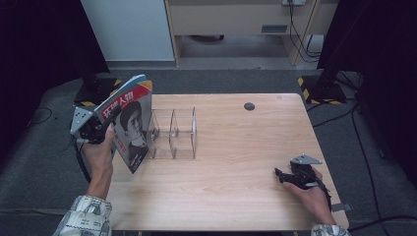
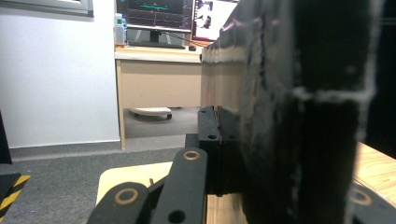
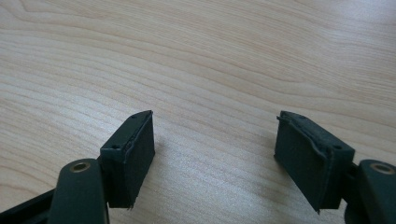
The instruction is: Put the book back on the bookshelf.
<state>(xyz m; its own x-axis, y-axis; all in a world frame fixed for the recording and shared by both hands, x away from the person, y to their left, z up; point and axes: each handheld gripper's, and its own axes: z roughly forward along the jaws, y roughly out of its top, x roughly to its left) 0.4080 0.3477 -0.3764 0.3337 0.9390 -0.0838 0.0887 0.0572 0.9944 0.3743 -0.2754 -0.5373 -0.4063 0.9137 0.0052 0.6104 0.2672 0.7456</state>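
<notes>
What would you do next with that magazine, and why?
Probably ease the magazine to the right and lower it into the nearest slot of the clear rack. The left claw is shut on it and holds it tilted just left of the rack, not yet between the dividers. The right claw rests open on the table.

Red-banded magazine (image 1: 129,123), clear acrylic rack (image 1: 174,133), pale wood-grain table (image 1: 236,167).
</notes>
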